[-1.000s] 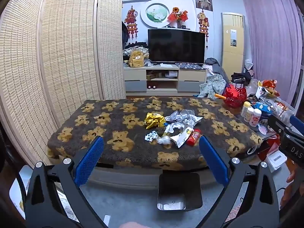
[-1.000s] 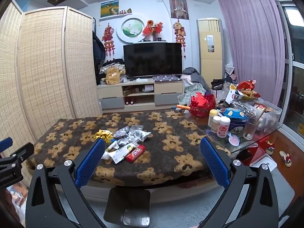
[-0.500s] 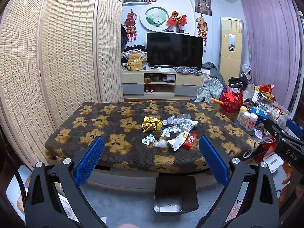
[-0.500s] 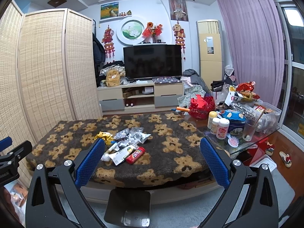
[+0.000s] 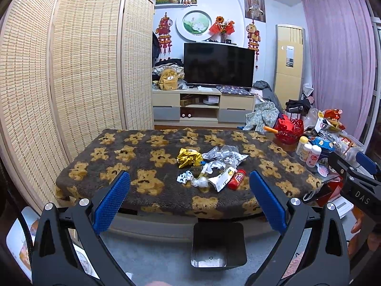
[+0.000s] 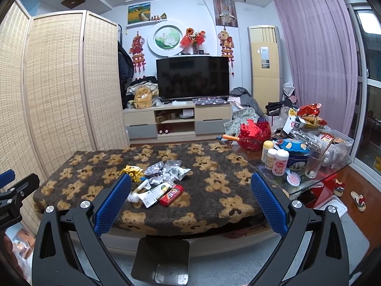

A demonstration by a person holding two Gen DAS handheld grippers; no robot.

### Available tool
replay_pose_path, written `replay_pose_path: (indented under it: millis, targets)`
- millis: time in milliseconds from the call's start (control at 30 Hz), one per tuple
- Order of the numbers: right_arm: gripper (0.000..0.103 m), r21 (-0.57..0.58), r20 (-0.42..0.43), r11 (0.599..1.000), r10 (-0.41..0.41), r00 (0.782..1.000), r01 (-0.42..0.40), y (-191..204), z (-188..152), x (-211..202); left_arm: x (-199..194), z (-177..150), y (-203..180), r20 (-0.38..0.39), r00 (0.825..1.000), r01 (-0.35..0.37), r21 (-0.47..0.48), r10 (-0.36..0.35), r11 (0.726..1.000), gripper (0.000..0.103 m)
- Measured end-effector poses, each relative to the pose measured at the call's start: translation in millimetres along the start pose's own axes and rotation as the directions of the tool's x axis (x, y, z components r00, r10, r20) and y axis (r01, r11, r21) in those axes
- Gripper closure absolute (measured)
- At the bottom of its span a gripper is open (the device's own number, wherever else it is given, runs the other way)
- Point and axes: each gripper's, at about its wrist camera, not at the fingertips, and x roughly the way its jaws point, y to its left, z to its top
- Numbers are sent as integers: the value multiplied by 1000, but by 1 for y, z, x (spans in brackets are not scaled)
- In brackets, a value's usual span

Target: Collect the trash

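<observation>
A pile of trash lies mid-table on the bear-patterned cloth [image 5: 142, 152]: a crumpled yellow wrapper [image 5: 188, 157], silver foil wrappers [image 5: 223, 153], a white sachet [image 5: 221, 178], a red packet [image 5: 236, 179] and small white scraps [image 5: 184, 177]. The same pile shows in the right wrist view: yellow wrapper [image 6: 132, 171], foil [image 6: 170, 169], red packet [image 6: 171, 194]. A dark bin [image 5: 219, 244] stands on the floor below the table's front edge, also in the right wrist view [image 6: 162, 258]. My left gripper [image 5: 189, 200] and right gripper [image 6: 190, 202] are open, empty, short of the table.
Bottles [image 6: 276, 158], a glass [image 6: 313, 164], a hairbrush [image 6: 294, 178], a red basket [image 6: 256, 133] and snack bags crowd the glass table at right. A woven screen [image 5: 71, 71] stands at left. A TV stand [image 5: 202, 107] is behind.
Both grippers have drawn back and tilted up a little; the table and trash look slightly farther and lower in both views. Both stay open and empty.
</observation>
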Motion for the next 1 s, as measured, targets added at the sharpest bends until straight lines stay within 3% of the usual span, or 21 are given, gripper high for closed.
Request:
replay_pose_path:
  millis: [1000]
  targets:
    - [3, -4, -11, 1000, -4, 1000, 4, 3, -2, 3, 3, 0, -2, -8, 1000, -5, -4, 5, 1000, 8]
